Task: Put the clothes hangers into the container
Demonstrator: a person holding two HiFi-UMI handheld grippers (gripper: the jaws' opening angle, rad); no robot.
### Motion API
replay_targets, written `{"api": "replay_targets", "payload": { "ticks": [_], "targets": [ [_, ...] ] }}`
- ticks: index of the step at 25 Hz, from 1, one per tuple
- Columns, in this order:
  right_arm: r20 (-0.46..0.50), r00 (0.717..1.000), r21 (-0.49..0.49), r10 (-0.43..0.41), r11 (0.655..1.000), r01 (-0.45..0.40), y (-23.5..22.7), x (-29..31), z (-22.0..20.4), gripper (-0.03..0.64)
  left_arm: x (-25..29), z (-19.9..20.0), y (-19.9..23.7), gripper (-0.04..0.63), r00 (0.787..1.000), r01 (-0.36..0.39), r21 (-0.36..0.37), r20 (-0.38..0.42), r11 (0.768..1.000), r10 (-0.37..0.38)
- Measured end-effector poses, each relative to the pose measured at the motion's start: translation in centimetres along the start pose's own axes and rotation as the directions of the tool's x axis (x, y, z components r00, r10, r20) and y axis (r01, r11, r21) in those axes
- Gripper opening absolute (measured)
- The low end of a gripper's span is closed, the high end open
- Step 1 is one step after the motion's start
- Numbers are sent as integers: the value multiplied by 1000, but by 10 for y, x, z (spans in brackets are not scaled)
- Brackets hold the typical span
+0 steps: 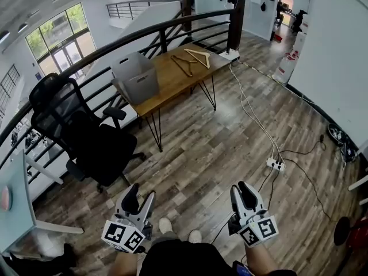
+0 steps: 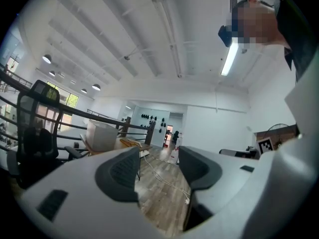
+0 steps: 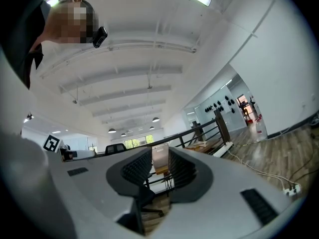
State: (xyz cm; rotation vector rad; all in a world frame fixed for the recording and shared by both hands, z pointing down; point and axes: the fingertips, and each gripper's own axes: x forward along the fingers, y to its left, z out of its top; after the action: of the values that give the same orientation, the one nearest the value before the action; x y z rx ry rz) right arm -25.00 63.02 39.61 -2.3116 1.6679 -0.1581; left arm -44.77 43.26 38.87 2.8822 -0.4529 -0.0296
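No text, label, brand, number or sign can be read in any view.

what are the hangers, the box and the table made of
Hangers: probably wood, one pale and one darker brown, with thin bars. They are too small to judge the finish.
Box: pale grey and matte with plain walls. It could be plastic or fabric.
Table: the top looks like wood, warm brown with visible grain. The thin black legs look like metal.

Pale wooden hangers (image 1: 197, 52), matt wood tabletop (image 1: 172, 85) (thin black metal legs (image 1: 154, 134)), frosted plastic container (image 1: 138, 79).
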Motion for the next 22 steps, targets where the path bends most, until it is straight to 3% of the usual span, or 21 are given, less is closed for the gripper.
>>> {"api": "replay_targets", "payload": {
  "ticks": [3,6,9,22],
  "targets": [
    [0,1000,8,-3,1000,3,-5,6,-3,115,7,-1,3,250,1000,1,15,0,1000,-1],
    [0,1000,13,-8,1000,8,-10,18,-5,224,18,-3,14,276,1000,-4,16,-1,1000,4],
    [-24,1000,-7,-12,1000,12,-14,35,-7,264,37,-4,30,287,1000,-1,5,-6,1000,1],
    [-30,998,-51,-56,997,54,-24,165,0,242,144,13,116,302,998,70,1,-4,998,-70]
  ]
}}
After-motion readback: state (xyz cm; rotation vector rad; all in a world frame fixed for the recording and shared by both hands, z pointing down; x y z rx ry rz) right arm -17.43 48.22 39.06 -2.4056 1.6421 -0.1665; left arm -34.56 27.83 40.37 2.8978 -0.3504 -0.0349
